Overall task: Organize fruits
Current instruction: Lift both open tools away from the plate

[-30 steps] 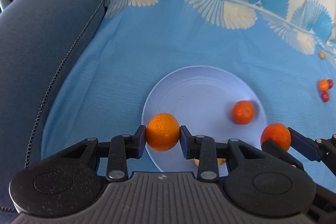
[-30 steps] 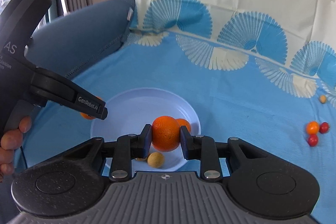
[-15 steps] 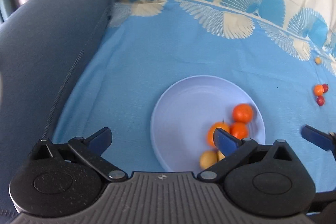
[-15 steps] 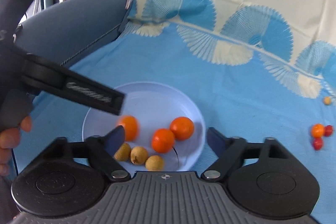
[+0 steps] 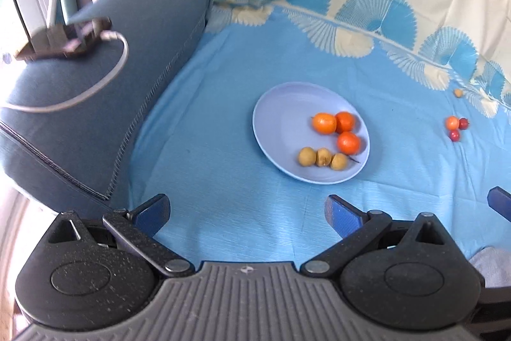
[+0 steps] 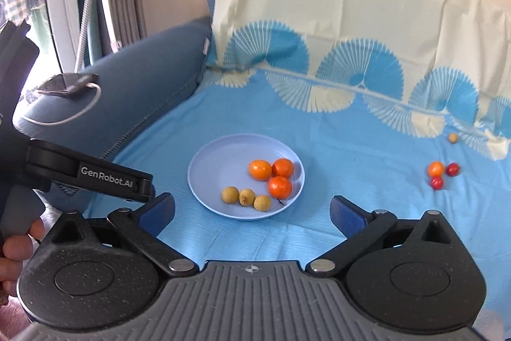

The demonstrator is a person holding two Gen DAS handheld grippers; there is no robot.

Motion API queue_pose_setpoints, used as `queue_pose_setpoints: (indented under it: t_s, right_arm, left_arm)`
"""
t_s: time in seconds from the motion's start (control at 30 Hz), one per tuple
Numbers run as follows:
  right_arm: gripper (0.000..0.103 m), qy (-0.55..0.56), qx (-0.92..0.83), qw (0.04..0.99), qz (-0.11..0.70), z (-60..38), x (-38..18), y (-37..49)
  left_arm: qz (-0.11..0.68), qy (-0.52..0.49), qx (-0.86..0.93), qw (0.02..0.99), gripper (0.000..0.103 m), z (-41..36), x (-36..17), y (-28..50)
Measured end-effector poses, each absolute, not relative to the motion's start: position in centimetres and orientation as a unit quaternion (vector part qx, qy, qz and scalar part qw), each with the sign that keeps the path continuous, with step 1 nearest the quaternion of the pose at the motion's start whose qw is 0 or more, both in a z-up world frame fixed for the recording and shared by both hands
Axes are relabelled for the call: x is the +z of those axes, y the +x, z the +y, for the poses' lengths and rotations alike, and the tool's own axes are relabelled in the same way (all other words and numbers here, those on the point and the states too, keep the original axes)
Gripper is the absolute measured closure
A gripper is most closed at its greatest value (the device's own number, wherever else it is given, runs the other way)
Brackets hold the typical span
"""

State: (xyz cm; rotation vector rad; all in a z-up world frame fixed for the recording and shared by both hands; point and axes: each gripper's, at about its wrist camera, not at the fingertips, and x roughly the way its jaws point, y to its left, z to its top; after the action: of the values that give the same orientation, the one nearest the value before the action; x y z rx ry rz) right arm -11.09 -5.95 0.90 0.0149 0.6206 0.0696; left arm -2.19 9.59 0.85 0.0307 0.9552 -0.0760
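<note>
Left claw (image 5: 246, 211) spread wide, empty; right claw (image 6: 252, 208) opening, nothing between its jaws. Pale plate (image 6: 207, 171) on blue sheet (image 6: 351, 158) holds three oranges (image 6: 280, 186) at 3 o'clock, three yellow-brown fruits (image 6: 246, 197) at 6. Small red and orange fruits (image 6: 442, 173) loose on sheet, 3 o'clock of plate

Bare blue cloth (image 5: 242, 213) lay open between the gripper tips and the plate (image 5: 281, 117). The sofa arm (image 5: 105, 104) walled the left; 4 small fruits (image 6: 442, 170) dotted the right.
</note>
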Motion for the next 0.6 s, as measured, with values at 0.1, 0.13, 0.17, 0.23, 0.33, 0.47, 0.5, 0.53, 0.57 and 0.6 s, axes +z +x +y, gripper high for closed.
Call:
queue_pose_setpoints:
  t_s: [0.1, 0.13, 0.17, 0.23, 0.33, 0.47, 0.5, 0.53, 0.57, 0.6]
  right_arm:
    - [0.001, 0.003, 0.029, 0.958, 0.286, -5.7, 1.7, -13.1]
    - [0.001, 0.003, 0.027, 0.96, 0.28, -5.7, 2.0, -13.7]
    - [0.001, 0.003, 0.026, 0.961, 0.275, -5.7, 2.2, -14.2]
    - [0.001, 0.004, 0.024, 0.964, 0.265, -5.7, 2.8, -15.3]
    - [0.001, 0.003, 0.017, 0.967, 0.253, -5.6, 3.4, -16.5]
    - [0.001, -0.002, 0.015, 0.972, 0.234, -5.4, 4.3, -17.8]
    - [0.001, -0.004, 0.015, 0.975, 0.224, -5.4, 4.5, -18.3]
    - [0.001, -0.003, 0.016, 0.976, 0.216, -5.5, 4.7, -18.8]
    - [0.001, -0.002, 0.013, 0.977, 0.213, -5.6, 4.8, -19.0]
    - [0.001, -0.002, 0.01, 0.977, 0.213, -5.6, 5.0, -19.1]
  left_arm:
    - [0.437, 0.016, -0.033, 0.899, 0.0, 9.5, 2.2, -3.8]
    - [0.431, 0.016, -0.034, 0.902, 0.0, 9.5, 2.7, -4.4]
    - [0.426, 0.017, -0.034, 0.904, 0.0, 9.5, 3.1, -4.9]
    - [0.414, 0.018, -0.034, 0.909, 0.0, 9.5, 3.8, -5.8]
    - [0.403, 0.016, -0.039, 0.914, 0.0, 9.7, 4.6, -7.1]
    - [0.395, 0.024, -0.032, 0.918, 0.0, 9.5, 5.5, -8.1]
    - [0.389, 0.022, -0.032, 0.92, 0.0, 9.5, 5.8, -8.4]
    - [0.382, 0.017, -0.032, 0.923, 0.0, 9.6, 6.0, -8.7]
    - [0.378, 0.014, -0.031, 0.925, 0.0, 9.8, 6.2, -8.9]
    - [0.376, 0.013, -0.031, 0.926, 0.0, 9.9, 6.4, -9.1]
